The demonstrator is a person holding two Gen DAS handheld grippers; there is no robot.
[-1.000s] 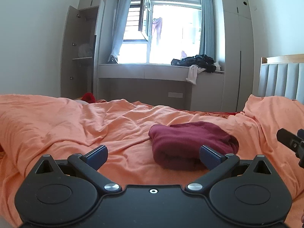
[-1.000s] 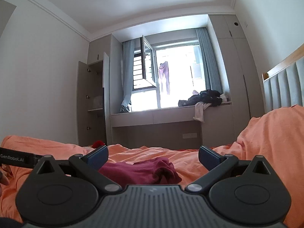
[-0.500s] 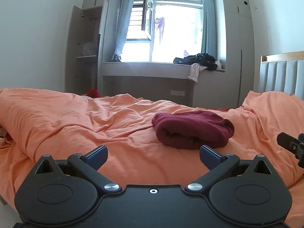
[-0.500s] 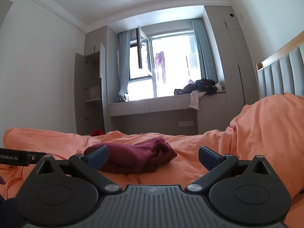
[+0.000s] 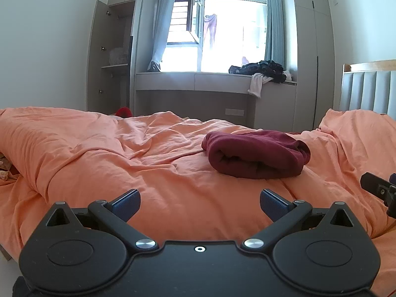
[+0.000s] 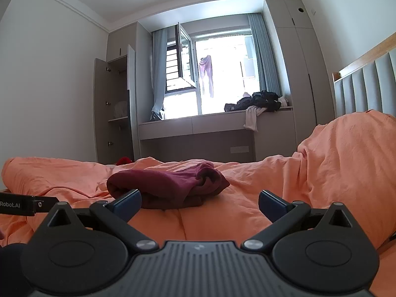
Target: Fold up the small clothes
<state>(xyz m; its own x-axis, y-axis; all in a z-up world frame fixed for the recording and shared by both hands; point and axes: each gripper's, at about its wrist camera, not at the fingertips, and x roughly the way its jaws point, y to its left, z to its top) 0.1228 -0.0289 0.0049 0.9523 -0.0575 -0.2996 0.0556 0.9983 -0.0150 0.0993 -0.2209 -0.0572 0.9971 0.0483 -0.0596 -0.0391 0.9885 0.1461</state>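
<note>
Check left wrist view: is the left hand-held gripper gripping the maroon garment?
No, the left hand-held gripper is open and empty, short of the maroon garment.

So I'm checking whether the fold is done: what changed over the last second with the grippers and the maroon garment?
Both grippers have drawn back from the maroon garment: it was between the left gripper's fingers and now lies beyond them; the right gripper has retreated too. Nothing was grasped or released. Both stayed open and empty, and the garment stayed folded on the orange duvet.
</note>
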